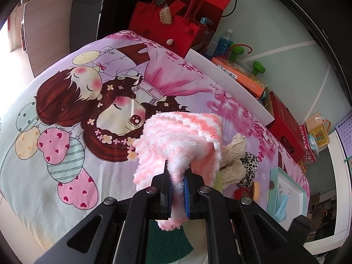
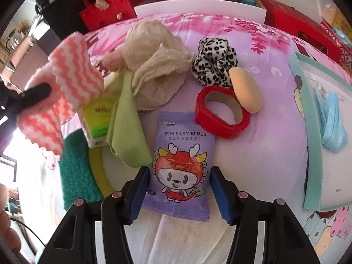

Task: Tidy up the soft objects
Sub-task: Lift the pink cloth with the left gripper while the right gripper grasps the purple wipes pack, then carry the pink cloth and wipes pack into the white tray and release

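Observation:
My left gripper (image 1: 177,189) is shut on a fluffy pink-and-white striped cloth (image 1: 178,140) and holds it up above the bed; the cloth also shows at the left of the right wrist view (image 2: 72,70). My right gripper (image 2: 179,194) is open, its blue pads on either side of a purple pack of mini baby wipes (image 2: 181,167) lying on the bed. Beyond it lie a cream lace cloth (image 2: 156,66), a green cloth (image 2: 127,129), a leopard-print scrunchie (image 2: 214,59), an orange sponge (image 2: 246,90) and a red tape roll (image 2: 222,114).
A green tissue pack (image 2: 96,121) and a dark green scouring pad (image 2: 77,167) lie at the left. A teal-edged tray (image 2: 312,132) with a blue face mask (image 2: 332,123) sits at the right. Red bags (image 1: 171,22) and boxes (image 1: 286,127) stand behind the cartoon bedspread (image 1: 66,110).

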Demonstrator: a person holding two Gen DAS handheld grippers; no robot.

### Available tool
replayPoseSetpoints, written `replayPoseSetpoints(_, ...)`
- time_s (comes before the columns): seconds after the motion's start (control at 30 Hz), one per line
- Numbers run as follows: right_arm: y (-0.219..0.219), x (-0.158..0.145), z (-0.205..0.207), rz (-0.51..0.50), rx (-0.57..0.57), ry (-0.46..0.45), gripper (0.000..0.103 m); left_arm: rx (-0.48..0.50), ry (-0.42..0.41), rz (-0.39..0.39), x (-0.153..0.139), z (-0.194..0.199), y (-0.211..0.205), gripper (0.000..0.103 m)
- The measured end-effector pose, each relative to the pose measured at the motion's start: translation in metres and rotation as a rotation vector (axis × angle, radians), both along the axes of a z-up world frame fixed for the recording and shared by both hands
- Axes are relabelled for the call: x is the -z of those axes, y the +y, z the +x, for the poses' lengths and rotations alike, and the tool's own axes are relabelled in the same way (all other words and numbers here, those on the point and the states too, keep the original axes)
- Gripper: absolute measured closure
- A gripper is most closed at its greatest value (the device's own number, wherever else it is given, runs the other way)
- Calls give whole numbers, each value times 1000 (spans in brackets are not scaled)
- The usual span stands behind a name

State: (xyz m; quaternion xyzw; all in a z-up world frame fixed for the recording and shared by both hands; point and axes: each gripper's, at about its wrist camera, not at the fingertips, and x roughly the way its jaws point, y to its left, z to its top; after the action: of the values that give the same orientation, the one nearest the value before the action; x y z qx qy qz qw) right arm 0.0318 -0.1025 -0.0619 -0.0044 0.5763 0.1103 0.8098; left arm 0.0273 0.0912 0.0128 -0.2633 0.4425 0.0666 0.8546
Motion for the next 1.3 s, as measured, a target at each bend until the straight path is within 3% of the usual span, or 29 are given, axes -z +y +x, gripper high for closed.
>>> replayPoseSetpoints(0.17,7,4,-3,-90,-19,-20,43,0,6,-3,1,1,0,95)
replayPoseSetpoints(0.67,3,1,-3,-71,11,-23,52,2,9,-4,4,3,-1,95)
replayPoseSetpoints(1.3,-16,-71,-24,59,52,-252,53,-5,-145,19,-33,-9,-1,95)
